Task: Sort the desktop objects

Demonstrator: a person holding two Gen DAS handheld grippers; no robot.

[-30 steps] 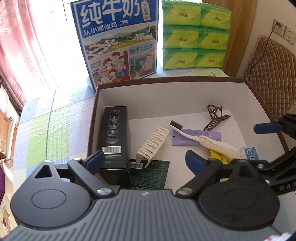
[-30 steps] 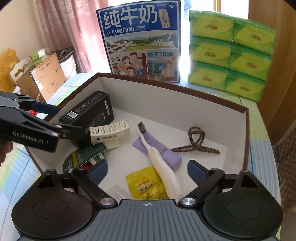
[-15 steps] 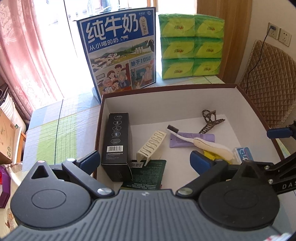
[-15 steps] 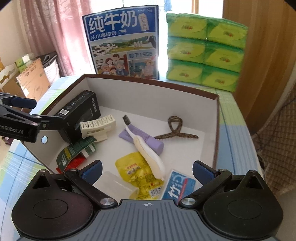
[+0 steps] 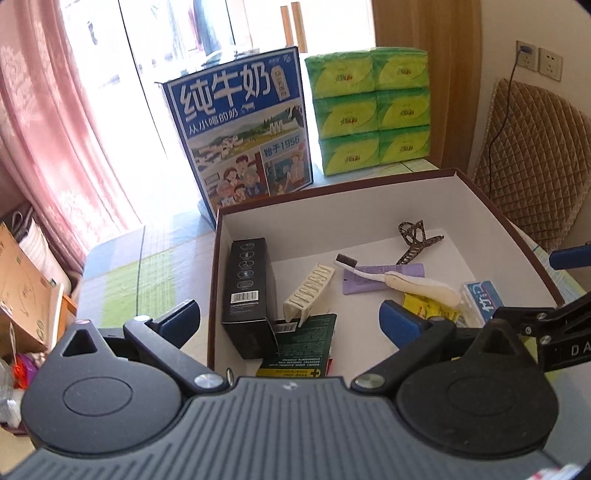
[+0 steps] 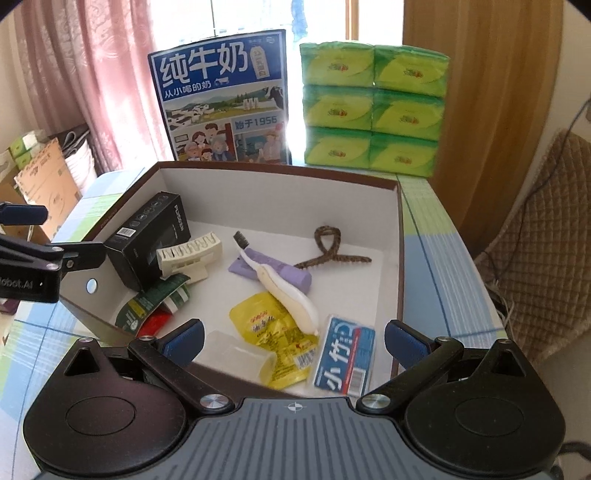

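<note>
From my remote feed, bright daylight flooded through the window (image 5: 221, 29) behind pink curtains (image 5: 55, 129). Right of the window stood a wooden panel (image 6: 498, 92), a white wall with sockets (image 5: 550, 62) and a quilted brown chair (image 5: 535, 155).

Daylight floods through the window (image 5: 110, 92) behind the curtain (image 6: 92, 74), blowing it out white; fisheye bends edges, corners go dark, focus stays mostly sharp.
</note>
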